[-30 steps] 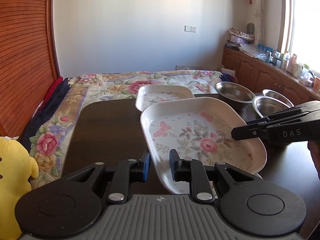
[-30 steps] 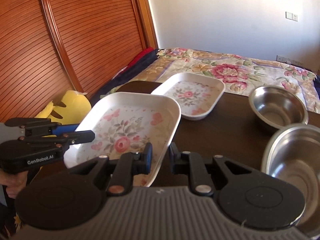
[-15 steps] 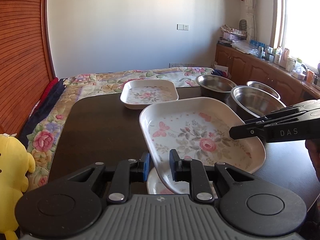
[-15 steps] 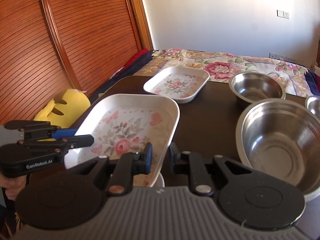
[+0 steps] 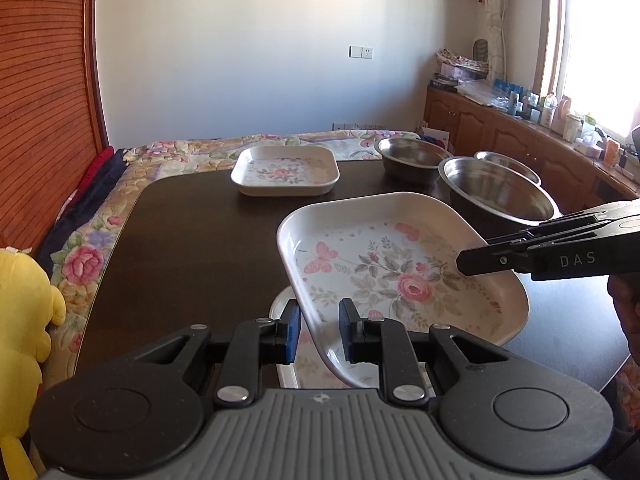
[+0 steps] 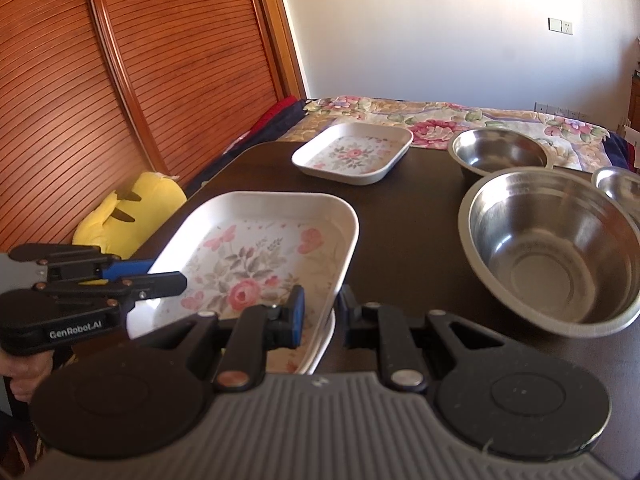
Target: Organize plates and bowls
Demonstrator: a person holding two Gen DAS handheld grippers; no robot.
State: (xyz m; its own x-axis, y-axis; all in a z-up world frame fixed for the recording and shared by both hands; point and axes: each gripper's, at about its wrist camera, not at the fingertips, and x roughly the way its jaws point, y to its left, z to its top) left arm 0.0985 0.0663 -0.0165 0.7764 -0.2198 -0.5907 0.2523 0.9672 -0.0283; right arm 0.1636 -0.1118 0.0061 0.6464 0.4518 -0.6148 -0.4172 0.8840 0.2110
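A large white floral plate [image 5: 400, 276] is held above the dark table, over another floral plate [image 5: 286, 364] lying beneath it. My left gripper [image 5: 319, 330] is shut on the large plate's near left rim. My right gripper [image 6: 320, 316] is shut on its opposite rim [image 6: 332, 284]. The large plate also shows in the right wrist view [image 6: 256, 264]. A smaller floral plate [image 5: 285, 171] sits at the table's far side. Three steel bowls stand to the right: a big one [image 6: 556, 252], a medium one [image 6: 500, 152] and a small one [image 6: 620, 188].
The dark table [image 5: 192, 240] ends at a floral bedspread [image 5: 180, 152]. A yellow plush toy [image 5: 20, 320] sits by the table's left edge. A wooden slatted door [image 6: 80, 100] stands at the left. A cluttered wooden cabinet [image 5: 520, 128] runs along the right wall.
Both grippers have carried the large plate back toward the near side of the table. It is now over the lower plate, which has come into view beneath it.
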